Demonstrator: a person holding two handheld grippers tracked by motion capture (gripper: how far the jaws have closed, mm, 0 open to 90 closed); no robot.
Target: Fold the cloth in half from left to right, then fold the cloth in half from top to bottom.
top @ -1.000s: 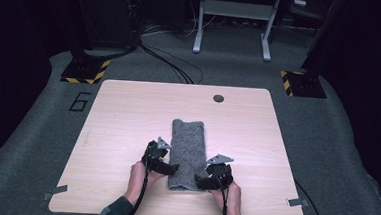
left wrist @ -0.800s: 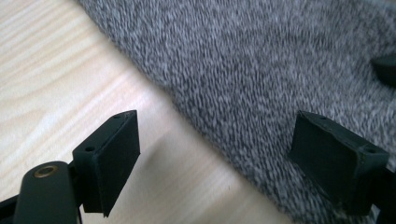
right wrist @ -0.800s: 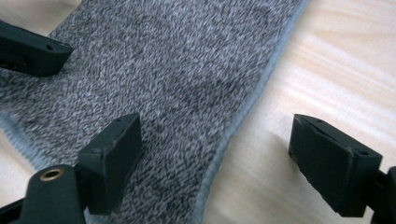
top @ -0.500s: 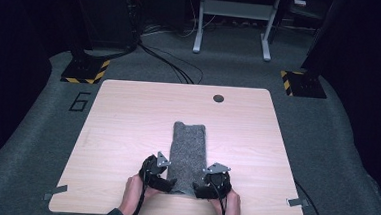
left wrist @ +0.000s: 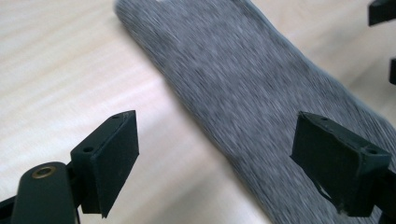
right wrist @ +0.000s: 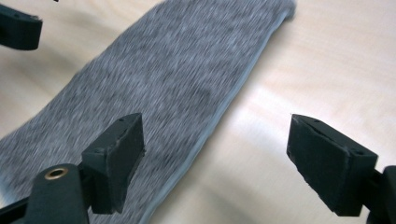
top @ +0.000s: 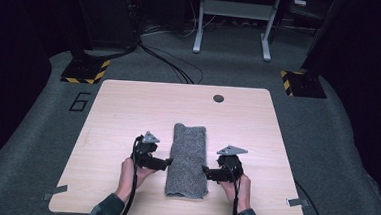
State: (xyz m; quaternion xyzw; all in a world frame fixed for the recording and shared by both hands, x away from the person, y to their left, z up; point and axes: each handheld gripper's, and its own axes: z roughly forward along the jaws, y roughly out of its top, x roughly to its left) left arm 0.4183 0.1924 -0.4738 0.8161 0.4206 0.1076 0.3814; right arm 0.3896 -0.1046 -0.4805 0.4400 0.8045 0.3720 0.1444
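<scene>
High view: left claw (top: 167,162) and right claw (top: 205,169), both agape, flank grey cloth (top: 188,160).

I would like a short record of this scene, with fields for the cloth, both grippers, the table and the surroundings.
cloth: grey folded cloth, a long strip lying flat on the table, running away from the person
left gripper: open, jaws at the cloth's left edge, holding nothing
right gripper: open, jaws at the cloth's right edge, holding nothing
table: light wood, with a small dark round hole near its far edge
surroundings: grey carpet, with a number 6 marked left of the table
</scene>
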